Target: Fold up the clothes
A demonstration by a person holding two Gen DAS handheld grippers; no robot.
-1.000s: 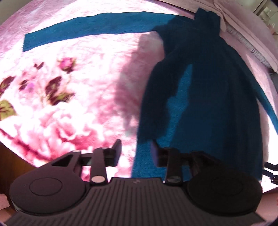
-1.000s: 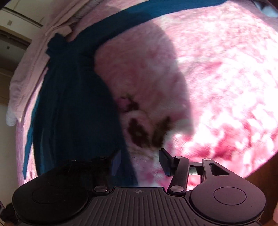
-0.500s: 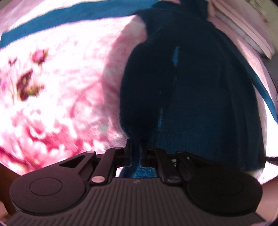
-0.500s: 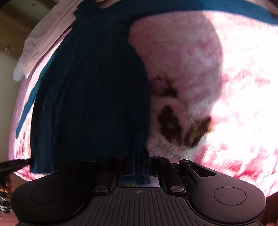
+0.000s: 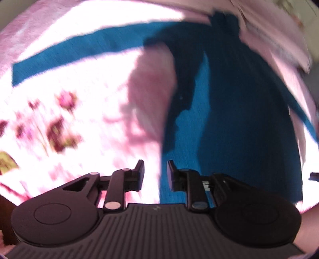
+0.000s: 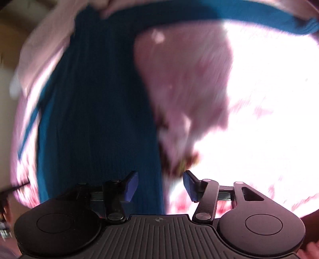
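Observation:
A teal knit sweater (image 5: 239,111) lies flat on a pink floral blanket (image 5: 69,111), its collar at the far end. One sleeve (image 5: 79,53) stretches out to the left. In the right wrist view the sweater body (image 6: 95,111) fills the left half and the other sleeve (image 6: 229,14) runs along the top. My left gripper (image 5: 155,171) is open and empty over the sweater's left hem edge. My right gripper (image 6: 159,183) is open and empty over the sweater's right hem edge. Both views are motion-blurred.
The blanket (image 6: 259,99) is brightly sunlit with dark flower prints (image 5: 59,129). A pale folded bedsheet (image 5: 279,35) lies beyond the collar. Shadows of the grippers fall across sweater and blanket.
Half a second ago both grippers were shut on the sweater's hem corners. Now both have opened and pulled back, and the hem lies flat on the blanket.

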